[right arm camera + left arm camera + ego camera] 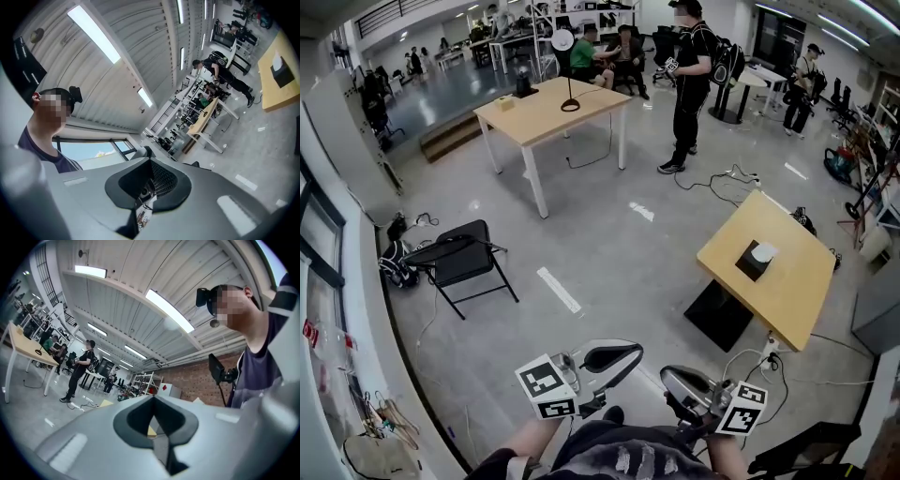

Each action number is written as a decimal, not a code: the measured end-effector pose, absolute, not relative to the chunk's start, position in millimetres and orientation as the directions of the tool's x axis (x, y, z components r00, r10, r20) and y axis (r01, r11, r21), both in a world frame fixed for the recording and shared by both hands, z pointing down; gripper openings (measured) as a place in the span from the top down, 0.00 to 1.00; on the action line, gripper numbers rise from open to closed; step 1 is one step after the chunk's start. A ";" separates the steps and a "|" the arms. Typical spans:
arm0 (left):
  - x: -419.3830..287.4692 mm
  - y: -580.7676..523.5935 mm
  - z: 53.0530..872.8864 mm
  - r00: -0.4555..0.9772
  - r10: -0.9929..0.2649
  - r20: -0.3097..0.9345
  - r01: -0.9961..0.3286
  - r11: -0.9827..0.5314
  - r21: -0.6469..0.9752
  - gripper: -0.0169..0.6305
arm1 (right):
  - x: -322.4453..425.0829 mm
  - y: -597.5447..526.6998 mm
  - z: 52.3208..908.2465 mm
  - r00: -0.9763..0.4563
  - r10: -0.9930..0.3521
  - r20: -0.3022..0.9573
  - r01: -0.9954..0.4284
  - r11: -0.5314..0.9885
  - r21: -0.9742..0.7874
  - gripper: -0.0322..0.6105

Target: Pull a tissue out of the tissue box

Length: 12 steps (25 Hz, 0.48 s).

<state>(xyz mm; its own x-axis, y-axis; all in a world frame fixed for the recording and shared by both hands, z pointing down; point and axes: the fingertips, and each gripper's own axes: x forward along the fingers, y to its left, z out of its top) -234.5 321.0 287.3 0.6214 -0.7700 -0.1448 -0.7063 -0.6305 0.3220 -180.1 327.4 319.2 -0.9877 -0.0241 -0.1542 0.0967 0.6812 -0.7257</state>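
A dark tissue box [757, 260] with a white tissue sticking out of its top stands on a light wooden table [797, 281] at the right of the head view. The same tissue box [282, 75] shows far off at the right gripper view's upper right. Both grippers are held low and close to my body, well short of that table. The left gripper [633, 352] has its jaws together with nothing between them, and so does the right gripper [667, 373]. In their own views the left gripper [153, 398] and the right gripper [151, 160] both point slightly upward.
A black folding chair [459, 258] and a backpack [394, 262] stand at the left. A second wooden table [548, 108] is farther back, with a standing person [689, 84] beside it. Cables [722, 178] lie on the grey floor. A black panel [719, 314] leans under the near table.
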 end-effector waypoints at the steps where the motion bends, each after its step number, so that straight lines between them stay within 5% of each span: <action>1: -237.2 318.0 287.4 0.625 -0.766 -0.149 -0.702 -0.636 0.321 0.97 | -183.0 324.9 320.4 -0.989 -0.029 -0.147 0.088 0.681 -0.727 0.95; 12: -248.9 301.2 290.3 0.611 -0.780 -0.133 -0.713 -0.616 0.334 0.97 | -202.5 305.7 324.1 -0.992 0.013 -0.127 0.102 0.681 -0.725 0.95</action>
<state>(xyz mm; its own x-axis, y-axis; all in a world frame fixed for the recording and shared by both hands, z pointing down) -248.9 301.2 290.3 0.6112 -0.7802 -0.1334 -0.7134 -0.6160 0.3342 -202.5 305.7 324.1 -0.9918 0.0125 -0.1271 0.1015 0.6812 -0.7250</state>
